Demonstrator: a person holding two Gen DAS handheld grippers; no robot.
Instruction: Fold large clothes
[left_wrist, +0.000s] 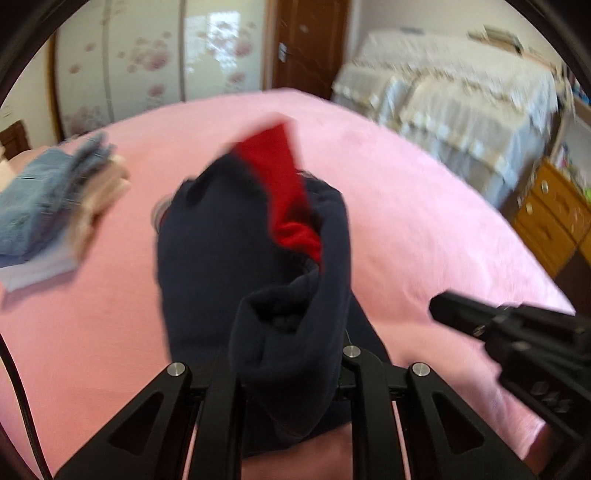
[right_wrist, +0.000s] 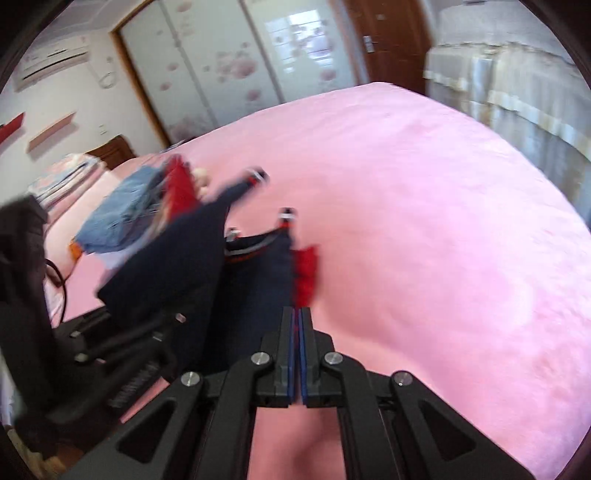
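A dark navy garment with red lining hangs bunched over the pink bed. My left gripper is shut on a thick fold of it, and the cloth hides the fingertips. The right wrist view shows the same garment draped from the left gripper at lower left, its sleeves trailing on the bed. My right gripper is shut with its blue pads together and nothing between them. Its tip is just short of the garment's red edge. From the left wrist it appears at the right, clear of the cloth.
A stack of folded clothes topped by blue jeans lies on the bed to the left. Beyond the bed stand floral wardrobe doors, a brown door, cloth-covered furniture and a wooden dresser.
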